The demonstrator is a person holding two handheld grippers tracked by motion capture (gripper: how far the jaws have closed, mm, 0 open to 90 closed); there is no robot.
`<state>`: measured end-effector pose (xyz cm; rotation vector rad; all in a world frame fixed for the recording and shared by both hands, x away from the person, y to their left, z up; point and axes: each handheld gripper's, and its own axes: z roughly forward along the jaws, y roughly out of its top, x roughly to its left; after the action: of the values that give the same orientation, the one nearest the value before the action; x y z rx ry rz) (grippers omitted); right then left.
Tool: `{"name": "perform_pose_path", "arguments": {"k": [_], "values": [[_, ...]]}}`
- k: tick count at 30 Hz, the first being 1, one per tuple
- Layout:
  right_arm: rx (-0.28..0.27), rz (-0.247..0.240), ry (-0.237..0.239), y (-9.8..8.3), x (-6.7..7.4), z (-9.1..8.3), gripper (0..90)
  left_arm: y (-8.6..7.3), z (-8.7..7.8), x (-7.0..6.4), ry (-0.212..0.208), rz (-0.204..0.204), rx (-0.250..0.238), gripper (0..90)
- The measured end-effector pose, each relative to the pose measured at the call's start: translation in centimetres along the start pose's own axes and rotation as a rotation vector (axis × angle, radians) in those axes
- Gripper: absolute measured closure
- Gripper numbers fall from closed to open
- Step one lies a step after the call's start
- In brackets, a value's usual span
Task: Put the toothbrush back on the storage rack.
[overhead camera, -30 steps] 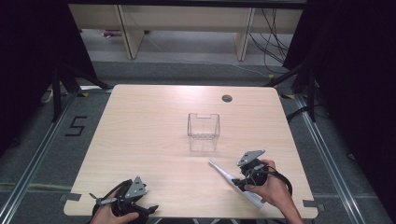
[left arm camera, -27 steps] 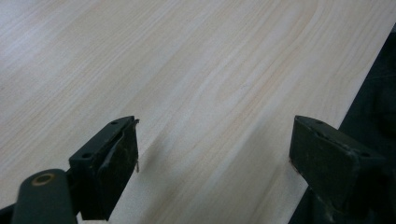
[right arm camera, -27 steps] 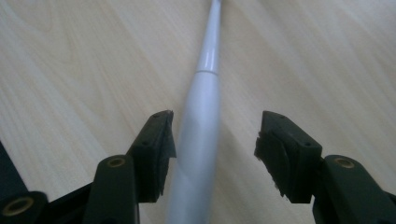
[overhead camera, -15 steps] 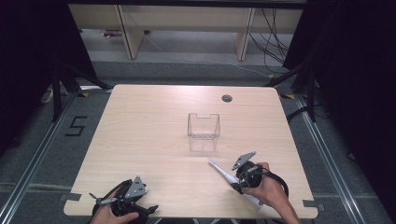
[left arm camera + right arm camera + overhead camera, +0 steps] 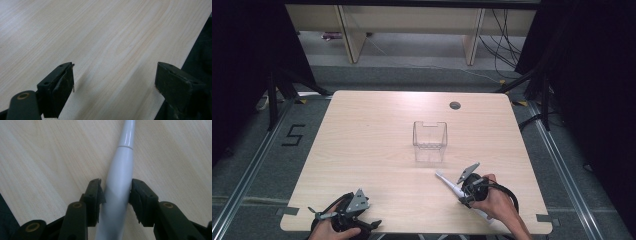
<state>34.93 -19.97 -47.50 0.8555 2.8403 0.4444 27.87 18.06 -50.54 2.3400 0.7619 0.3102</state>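
A white wand (image 5: 451, 185), smooth and tapered like a toothbrush handle, lies slantwise on the table (image 5: 372, 145) in the lower right of the high view, its thin end pointing up and left toward the centre. The right gripper (image 5: 466, 196) sits over its thicker part; in the right gripper view the wand (image 5: 119, 185) runs up the middle of the frame between the two black jaws, which have just been closing and now press against it on both sides. The wand rests flat on the wood. Just above it, near the middle of the table, stands a clear box (image 5: 430, 136), upright and well apart from the wand's tip. Down in the lower left corner the left gripper (image 5: 343, 219) rests by the table's near edge, jaws spread wide with only bare wood between them.
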Motion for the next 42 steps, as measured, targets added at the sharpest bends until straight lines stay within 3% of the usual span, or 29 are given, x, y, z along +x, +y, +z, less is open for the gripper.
{"name": "perform_pose_path", "arguments": {"k": [1,3,4,12,13,17,24,27,33,34,35,36,37,40,42], "values": [[0.006,0.004,0.001,0.0,0.0,0.0,61.7,0.0,0.0,0.1,0.003,0.016,0.0,15.0],[0.016,0.007,0.01,0.1,-0.1,0.1,62.6,0.0,0.0,0.0,-0.001,-0.001,-0.001,15.0],[0.02,0.001,0.012,0.2,-0.1,0.2,62.7,0.0,0.0,0.1,-0.001,0.019,0.002,15.0],[0.073,-0.018,0.029,0.8,-0.3,0.6,64.6,0.0,0.1,0.0,-0.001,-0.003,0.0,15.0],[0.095,-0.016,0.05,1.2,-0.2,0.6,65.1,0.0,0.0,0.1,-0.002,0.015,0.002,15.0],[0.16,-0.036,0.047,2.1,-0.1,0.7,65.7,0.0,0.0,0.1,0.001,0.012,0.0,15.0],[0.21,-0.066,0.058,2.8,-0.3,1.0,65.9,0.0,0.0,0.0,0.0,-0.003,0.0,15.0],[0.244,-0.066,0.048,3.2,-0.2,1.1,65.9,0.0,0.0,0.0,-0.001,0.011,0.0,15.0],[0.263,-0.06,0.069,3.6,-0.3,1.1,66.1,0.0,0.0,0.0,0.001,-0.001,-0.001,15.0],[0.261,-0.083,0.057,3.6,-0.5,1.2,66.2,0.0,0.0,0.0,0.001,-0.002,-0.002,15.0],[0.259,-0.08,0.057,3.5,-0.5,1.2,66.3,0.0,0.0,0.1,-0.003,0.018,-0.001,15.0],[0.257,-0.057,0.058,3.5,-0.4,1.2,66.3,0.0,0.0,0.0,-0.002,-0.002,-0.001,15.0],[0.255,-0.056,0.082,3.5,-0.4,1.1,66.3,0.0,0.0,0.1,0.003,0.01,-0.003,15.0],[0.232,-0.071,0.083,3.4,-0.6,1.1,66.4,0.0,0.0,0.1,0.001,0.01,-0.005,15.0],[0.241,-0.056,0.077,3.3,-0.6,1.0,66.5,0.1,-0.1,0.2,-0.002,0.016,0.004,15.0]]}}
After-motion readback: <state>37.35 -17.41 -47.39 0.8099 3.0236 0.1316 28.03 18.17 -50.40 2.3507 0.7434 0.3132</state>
